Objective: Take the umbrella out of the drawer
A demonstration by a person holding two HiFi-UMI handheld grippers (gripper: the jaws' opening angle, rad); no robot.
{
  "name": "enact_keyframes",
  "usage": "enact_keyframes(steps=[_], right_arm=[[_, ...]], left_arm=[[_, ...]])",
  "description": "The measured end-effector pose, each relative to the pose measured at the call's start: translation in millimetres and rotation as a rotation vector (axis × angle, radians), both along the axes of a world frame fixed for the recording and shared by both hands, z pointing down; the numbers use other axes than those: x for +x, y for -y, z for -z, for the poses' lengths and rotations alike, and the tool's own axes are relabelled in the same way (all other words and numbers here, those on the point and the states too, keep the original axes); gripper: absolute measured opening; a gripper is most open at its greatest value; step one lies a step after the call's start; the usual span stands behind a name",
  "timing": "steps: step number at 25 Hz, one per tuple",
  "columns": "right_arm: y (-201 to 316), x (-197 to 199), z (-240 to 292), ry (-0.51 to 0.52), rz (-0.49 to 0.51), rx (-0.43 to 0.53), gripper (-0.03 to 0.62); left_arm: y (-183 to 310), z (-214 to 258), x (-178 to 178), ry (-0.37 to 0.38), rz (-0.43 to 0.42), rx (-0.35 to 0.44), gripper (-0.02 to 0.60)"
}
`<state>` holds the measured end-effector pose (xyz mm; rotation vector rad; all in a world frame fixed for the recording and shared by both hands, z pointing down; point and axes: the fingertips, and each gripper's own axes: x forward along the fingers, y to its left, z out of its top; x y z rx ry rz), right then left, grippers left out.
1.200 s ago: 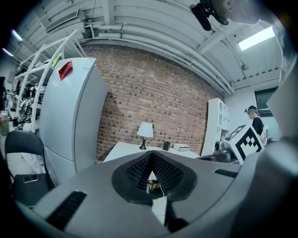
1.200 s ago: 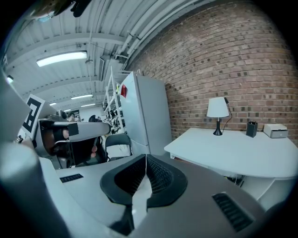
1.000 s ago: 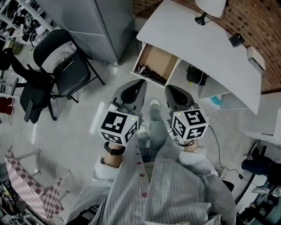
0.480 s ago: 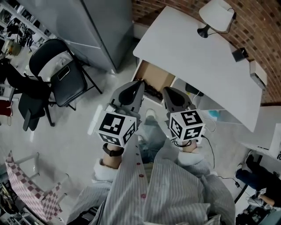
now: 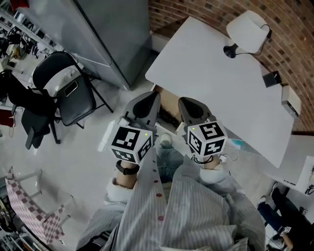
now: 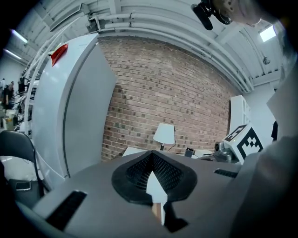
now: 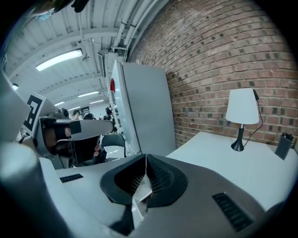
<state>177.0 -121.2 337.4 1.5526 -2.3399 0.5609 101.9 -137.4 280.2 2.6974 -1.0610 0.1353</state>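
Sleeves (image 5: 196, 206) in striped cloth reach forward, each hand carrying a pair of tongs with a marker cube on the back. The left tongs (image 5: 151, 96) have their tips pressed together with nothing between them. The right tongs (image 5: 185, 103) are likewise closed and empty. Both point, side by side, toward the near edge of the white table (image 5: 211, 78). Between them a sliver of the open drawer (image 5: 166, 104) shows under that edge. Something dark lies along its front, but I can't tell whether that is the umbrella, since the tongs hide the rest. Farther back a white lamp (image 5: 248, 30) stands on the table by the brick wall (image 5: 186, 12). Off to the left a black chair (image 5: 68, 90) stands near a grey cabinet (image 5: 108, 34).
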Motion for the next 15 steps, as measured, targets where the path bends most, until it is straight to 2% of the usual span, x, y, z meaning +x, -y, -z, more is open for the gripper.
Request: enact_keyframes(steps=[5,15], right_arm=[[20.4,-4.1,-18.2,-0.016,0.081,-0.051,0.035],[48.1,-29.9,-32.1,-0.017,0.122,-0.093,0.035]], left_arm=[[17.9,-12.4,3.1,-0.003,0.044,-0.029,0.009],[48.4,-25.8,-26.5,0.017,0.093,-0.069,0.009]])
